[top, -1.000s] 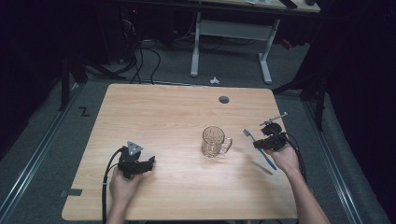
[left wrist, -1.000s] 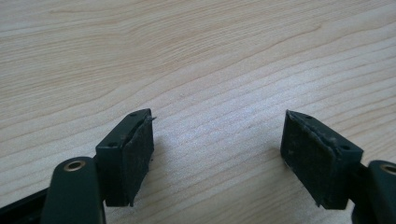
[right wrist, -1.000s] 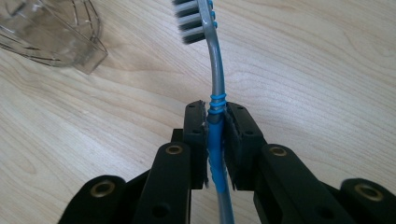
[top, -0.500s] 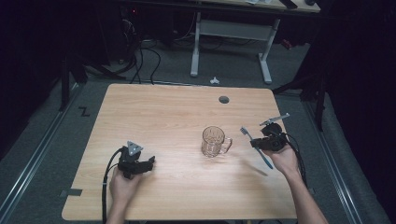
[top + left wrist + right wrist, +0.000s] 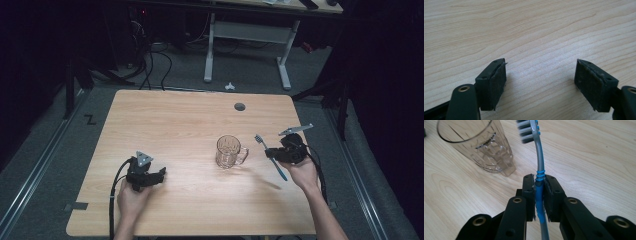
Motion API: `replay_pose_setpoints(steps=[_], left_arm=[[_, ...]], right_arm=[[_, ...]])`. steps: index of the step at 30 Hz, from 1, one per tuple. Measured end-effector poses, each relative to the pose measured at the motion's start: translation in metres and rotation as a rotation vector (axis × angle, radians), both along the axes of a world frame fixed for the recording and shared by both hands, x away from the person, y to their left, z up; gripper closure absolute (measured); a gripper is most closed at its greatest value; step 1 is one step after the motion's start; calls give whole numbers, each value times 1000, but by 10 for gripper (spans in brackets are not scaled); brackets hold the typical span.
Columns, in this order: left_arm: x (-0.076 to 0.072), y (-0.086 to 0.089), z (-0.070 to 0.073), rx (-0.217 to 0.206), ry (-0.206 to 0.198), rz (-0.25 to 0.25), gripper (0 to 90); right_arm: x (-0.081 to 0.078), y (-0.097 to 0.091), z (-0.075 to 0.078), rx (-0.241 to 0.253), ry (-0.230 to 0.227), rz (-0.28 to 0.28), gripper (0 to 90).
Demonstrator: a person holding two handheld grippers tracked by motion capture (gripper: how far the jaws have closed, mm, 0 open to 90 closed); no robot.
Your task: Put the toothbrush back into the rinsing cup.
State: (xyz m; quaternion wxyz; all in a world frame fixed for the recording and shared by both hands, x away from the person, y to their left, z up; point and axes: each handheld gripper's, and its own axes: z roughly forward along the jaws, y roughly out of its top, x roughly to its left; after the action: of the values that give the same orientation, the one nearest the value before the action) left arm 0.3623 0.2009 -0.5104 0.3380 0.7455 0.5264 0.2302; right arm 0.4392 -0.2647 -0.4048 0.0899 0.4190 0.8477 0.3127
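Blue-and-grey toothbrush (image 5: 539,192) with grey bristles; clear glass mug (image 5: 477,143); black claw (image 5: 539,185); pale wood-grain table (image 5: 175,120).

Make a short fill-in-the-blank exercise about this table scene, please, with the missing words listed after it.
1. The right claw is shut on a ____.
2. The left claw rests on the table with its jaws ____.
3. The glass mug stands ____ on the table.
4. The brush head points toward the ____.

Missing words: toothbrush; open; upright; mug
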Motion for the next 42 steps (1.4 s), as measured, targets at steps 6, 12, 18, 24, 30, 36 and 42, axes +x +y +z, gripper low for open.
replay_pose_setpoints(steps=[6, 12, 18, 24, 30, 36, 42], left_arm=[[0, 0, 0, 0, 0, 0, 261], [0, 0, 0, 0, 0, 0, 260], [0, 0, 0, 0, 0, 0, 261], [0, 0, 0, 0, 0, 0, 261], [0, 0, 0, 0, -1, 0, 261], [0, 0, 0, 0, -1, 0, 261], [0, 0, 0, 1, -1, 0, 261]], right_arm=[[-4, 3, 2, 42, -29, 21, 801], [-6, 6, 3, 68, -45, 32, 801], [-8, 11, 5, 90, -58, 52, 802], [-9, 14, 7, 121, -58, 71, 802], [-10, 19, 7, 142, -62, 92, 802], [-10, 22, 10, 173, -80, 101, 802], [-10, 25, 13, 206, -108, 109, 802]])
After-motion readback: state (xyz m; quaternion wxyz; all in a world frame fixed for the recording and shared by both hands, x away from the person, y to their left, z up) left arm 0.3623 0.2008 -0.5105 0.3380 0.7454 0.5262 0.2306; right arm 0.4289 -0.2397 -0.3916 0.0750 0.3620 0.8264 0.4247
